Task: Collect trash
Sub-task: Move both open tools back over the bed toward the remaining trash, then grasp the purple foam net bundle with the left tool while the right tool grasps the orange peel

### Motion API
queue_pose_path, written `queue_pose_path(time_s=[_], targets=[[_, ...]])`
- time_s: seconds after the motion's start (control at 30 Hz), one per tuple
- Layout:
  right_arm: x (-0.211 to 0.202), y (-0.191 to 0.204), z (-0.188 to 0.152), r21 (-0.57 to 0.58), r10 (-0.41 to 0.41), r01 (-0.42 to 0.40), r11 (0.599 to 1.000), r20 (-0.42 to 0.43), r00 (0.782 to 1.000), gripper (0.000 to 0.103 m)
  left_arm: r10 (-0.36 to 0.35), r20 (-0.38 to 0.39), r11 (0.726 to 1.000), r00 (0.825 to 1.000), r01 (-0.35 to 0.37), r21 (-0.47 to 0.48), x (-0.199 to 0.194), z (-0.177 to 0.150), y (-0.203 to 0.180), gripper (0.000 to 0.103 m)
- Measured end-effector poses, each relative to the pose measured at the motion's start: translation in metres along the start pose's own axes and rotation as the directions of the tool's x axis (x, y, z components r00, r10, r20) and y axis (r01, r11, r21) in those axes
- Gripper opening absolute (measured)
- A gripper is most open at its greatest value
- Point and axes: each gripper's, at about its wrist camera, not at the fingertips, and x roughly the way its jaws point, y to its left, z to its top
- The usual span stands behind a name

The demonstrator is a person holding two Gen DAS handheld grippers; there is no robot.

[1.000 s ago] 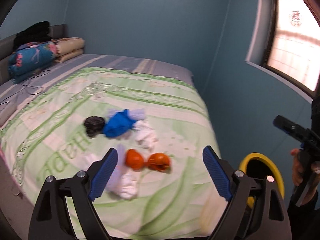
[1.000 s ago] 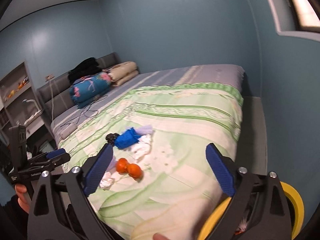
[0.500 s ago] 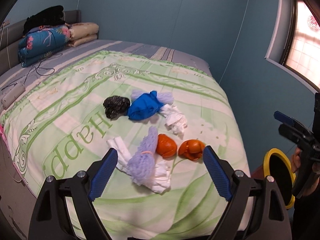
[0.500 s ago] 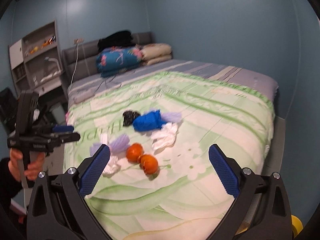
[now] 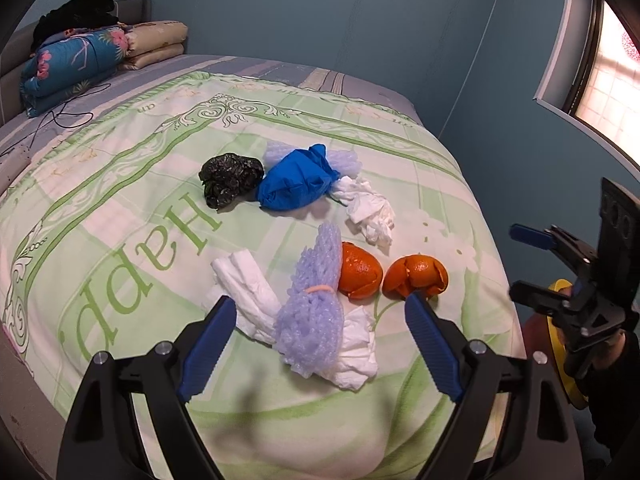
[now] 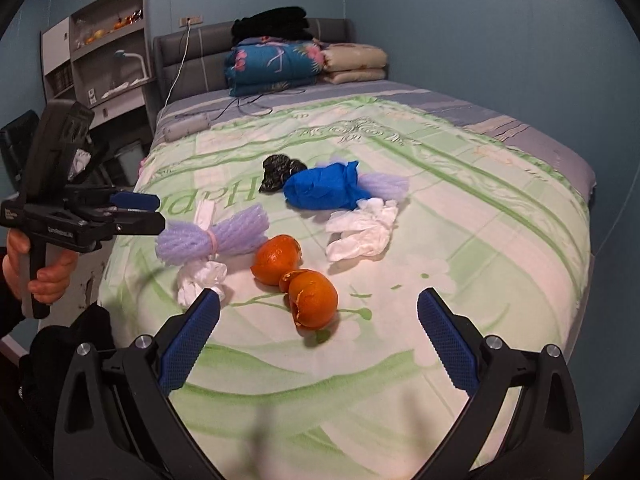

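Hovering over bed [image 5: 120, 184]: left tool [image 5: 320, 340] wide, right tool [image 6: 320, 334] wide, orange peels [image 6: 296, 276] below.

Counted on the green quilt [image 5: 132, 216]:

Two orange peels, one [image 5: 358, 270] beside the other [image 5: 416, 276], close together.

Two purple foam nets: one [image 5: 316, 304] tied with a band at the near edge, one [image 5: 346, 160] partly hidden behind the blue bag.

One crumpled blue bag [image 5: 298, 184].

One crumpled black bag [image 5: 230, 178], just beside the blue one.

Three white pieces: one crumpled wad [image 5: 372, 214] near the blue bag, one folded strip [image 5: 246, 284] left of the tied net, one wad [image 5: 354, 354] under that net.

Two folded quilts at the headboard: one blue floral [image 5: 68, 68], one beige [image 5: 154, 42].

One black bundle [image 5: 78, 10] on top of them.
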Motion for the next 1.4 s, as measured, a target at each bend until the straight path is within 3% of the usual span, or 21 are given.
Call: queue_pose_path(time_s=[0.23,0.57,0.93,1.07,1.13,1.27,1.4], targets=[[0.027,-0.006,0.001,-0.007,0.029,-0.03,1.0,-0.047,0.998,0.095,-0.037,0.002,0.998,0.999,0.037,0.045,0.007,0.002,-0.003,0.075],[0.054,0.002,0.0,-0.077,0.068,-0.079,0.994,-0.128,0.989,0.093,-0.068,-0.048,0.996,0.996,0.07,0.045,0.028,0.0,-0.001,0.056],[0.08,0.005,0.003,-0.12,0.016,-0.038,0.992,-0.179,0.984,0.082,-0.071,-0.093,0.997,0.993,0.073,0.017,0.05,0.001,0.003,0.05],[0.089,0.005,0.006,-0.122,0.0,-0.025,0.992,-0.204,0.979,0.074,-0.039,-0.133,0.999,0.99,0.042,0.018,0.062,-0.003,0.005,0.043],[0.092,0.006,0.005,-0.127,-0.012,-0.015,0.992,-0.21,0.978,0.066,-0.03,-0.139,0.999,0.99,0.031,0.011,0.064,-0.005,0.007,0.034],[0.092,0.007,0.006,-0.117,-0.016,-0.011,0.993,-0.219,0.976,0.045,-0.053,-0.13,0.998,0.99,0.048,-0.036,0.06,-0.004,0.016,0.031],[0.097,0.007,0.004,-0.103,-0.016,-0.01,0.995,-0.248,0.969,0.037,-0.045,-0.135,0.997,0.99,0.037,-0.064,0.062,-0.005,0.021,0.029]])
